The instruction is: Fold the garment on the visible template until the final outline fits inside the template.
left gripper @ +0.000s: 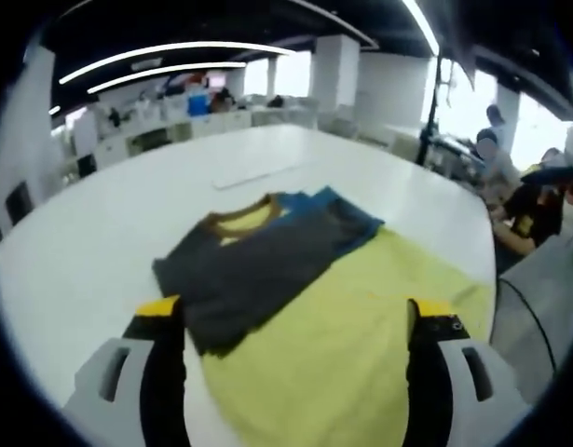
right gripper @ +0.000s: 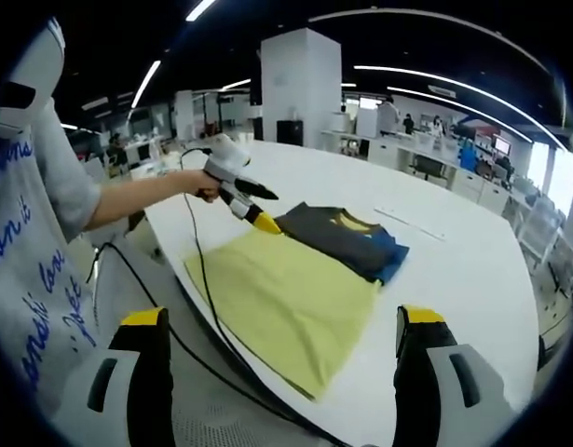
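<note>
T-shirt (right gripper: 305, 279) lies flat on the white worktop (right gripper: 472, 270), close to the worktop edge nearest the person. Yellow body is spread out; the dark grey upper part (left gripper: 253, 270) with blue sleeve trim (left gripper: 356, 219) and yellow collar (left gripper: 239, 221) is seen doubled over onto it. A template outline cannot be made out on the worktop.

Left gripper (right gripper: 260, 220) is seen in the right gripper view, held by a hand (right gripper: 210, 186), its yellow tips at or just above the shirt edge where grey meets yellow. Jaws look nearly closed there, but whether cloth is pinched cannot be told. In the left gripper view its own jaws rise apart either side of the shirt, with nothing visibly between them.

Right gripper (right gripper: 277, 340): jaws spread wide, nothing held, hovering off the near worktop edge, apart from the yellow hem.

A black cable (right gripper: 197, 279) is draped across the near worktop edge, just beside the yellow cloth.

Handling, as judged: thin knit, light, limp, no stiffness; expected to sag and drag unless lifted at two points. Friction on the smooth worktop is probably low, so the whole shirt may slide when one corner is pulled. Best taken at hem corners or along a folded edge, top layer only. Cable should be kept off the fold path.
</note>
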